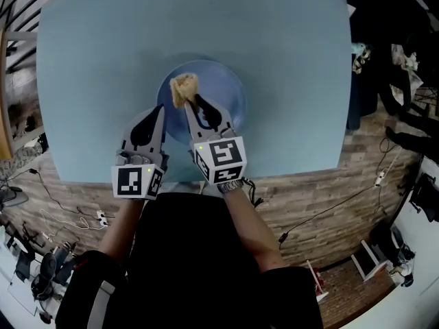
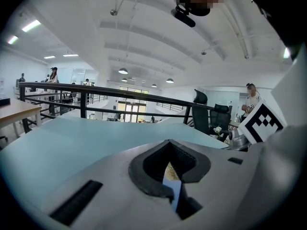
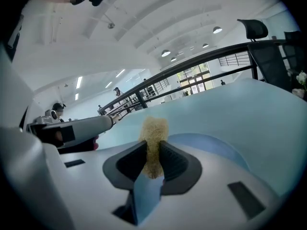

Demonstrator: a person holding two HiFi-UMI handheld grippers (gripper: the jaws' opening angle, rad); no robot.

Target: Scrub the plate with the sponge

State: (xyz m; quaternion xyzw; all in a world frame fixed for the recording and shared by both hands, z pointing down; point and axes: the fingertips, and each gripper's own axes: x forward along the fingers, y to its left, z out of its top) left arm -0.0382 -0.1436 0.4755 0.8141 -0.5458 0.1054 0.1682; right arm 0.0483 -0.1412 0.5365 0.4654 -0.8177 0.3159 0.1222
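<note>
Right tongs (image 3: 153, 151): clamped on the sponge (image 1: 184, 88). The dark ribbed pads squeeze its lower half, and the top bulges free past the tips.
Reason for that hold: with the free end sticking out ahead, the soft part can meet the dish first while the hard tips stay clear of it. That is my reading.
Left tongs (image 2: 169, 166): drawn almost together, with only a thin slit between the pads and pale blue showing through it. The tips sit at the near-left rim of the plate (image 1: 223, 91).
Reason for that hold: it looks to me like a pinch on the rim to steady the dish while the other side scrubs. I can't be certain the rim is actually nipped.
Sponge: a tan, coarse, fibrous lump crumpled by the squeeze. It sits over the near-left part of the plate. I can't tell whether it presses on the surface or rides just above it.
Plate: round, pale blue, smooth and slightly glossy, with a shallow raised rim. It lies flat around the middle of the tabletop (image 1: 103, 60), just ahead of both tongs.
Tabletop: pale teal, flat, matte and even.
Handling: a smooth dish on a smooth top will probably slide under scrubbing pressure. The springy sponge should give and flatten against the rim's curve.
</note>
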